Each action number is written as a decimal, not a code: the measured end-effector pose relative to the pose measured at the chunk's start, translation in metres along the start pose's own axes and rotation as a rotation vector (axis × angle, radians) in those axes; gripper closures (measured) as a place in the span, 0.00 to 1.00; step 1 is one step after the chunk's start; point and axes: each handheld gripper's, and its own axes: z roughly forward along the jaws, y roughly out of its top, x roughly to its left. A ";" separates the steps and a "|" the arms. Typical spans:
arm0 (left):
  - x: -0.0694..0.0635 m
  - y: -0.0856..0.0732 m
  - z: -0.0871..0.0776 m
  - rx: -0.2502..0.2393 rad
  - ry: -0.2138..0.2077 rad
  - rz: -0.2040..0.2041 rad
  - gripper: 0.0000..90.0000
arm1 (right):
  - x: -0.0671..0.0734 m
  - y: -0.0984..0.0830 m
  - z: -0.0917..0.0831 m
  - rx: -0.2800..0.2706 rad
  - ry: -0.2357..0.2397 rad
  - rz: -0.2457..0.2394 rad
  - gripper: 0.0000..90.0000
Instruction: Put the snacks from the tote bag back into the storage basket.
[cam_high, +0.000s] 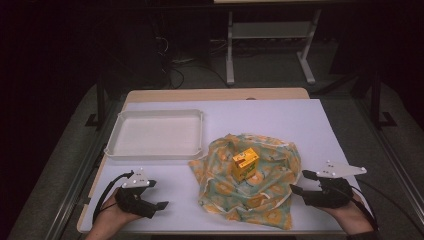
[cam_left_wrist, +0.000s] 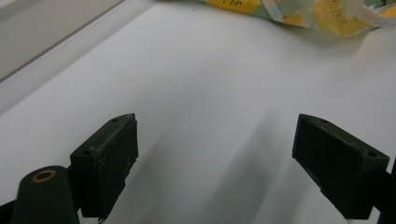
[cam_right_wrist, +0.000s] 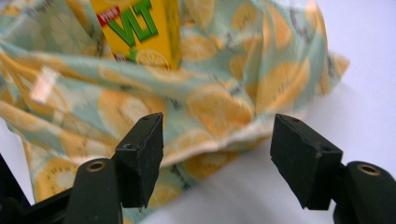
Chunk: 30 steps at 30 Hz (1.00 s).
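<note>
Lower left of the high view: left hand (cam_high: 107, 215) entering from the bottom edge, grasping left gripper (cam_high: 159, 198), black, grey three-cornered plate on top, cable looping off its left side. Jaws spread wide, nothing between them, poised over bare white table sheet (cam_high: 300, 120); same wide gap seen in the left gripper view (cam_left_wrist: 215, 158), only sheet beneath.

Upper left of centre in the high view: white tray (cam_high: 112, 137), shallow, rectangular, rounded corners, lying flat on the sheet with nothing inside. Near edge well apart from the left gripper, right corner just beside the cloth.

Centre, slightly right in the high view: lemon-print cloth (cam_high: 270, 195), pale green with yellow-orange slices, rumpled and spread loosely on the sheet. Edge of it visible along the top of the left gripper view (cam_left_wrist: 289, 11).

On the cloth, near its middle: yellow drink carton (cam_high: 245, 163), small, green lettering, apparently standing upright though turned corner-on, exact tilt hard to judge. In the right gripper view, lower part of the carton (cam_right_wrist: 140, 28) at upper left, resting on the cloth (cam_right_wrist: 219, 93).

Lower right of the high view: right hand (cam_high: 350, 212) grasping right gripper (cam_high: 300, 182), black, grey plate on top, cable trailing right. Jaws apart, gripping nothing, pointing toward the cloth's right edge, close beside it. Right gripper view (cam_right_wrist: 217, 144): cloth hem lying beyond and between the parted jaws.
</note>
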 end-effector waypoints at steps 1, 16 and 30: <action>-0.001 0.002 0.000 -0.014 -0.003 -0.009 0.15 | -0.001 -0.005 -0.001 0.016 -0.011 0.003 0.37; -0.014 0.044 -0.006 -0.036 -0.019 0.025 0.16 | -0.006 -0.027 -0.001 0.072 -0.059 0.040 0.29; -0.026 0.092 0.006 -0.045 -0.071 0.068 0.16 | -0.008 -0.028 0.001 0.077 -0.078 0.045 0.27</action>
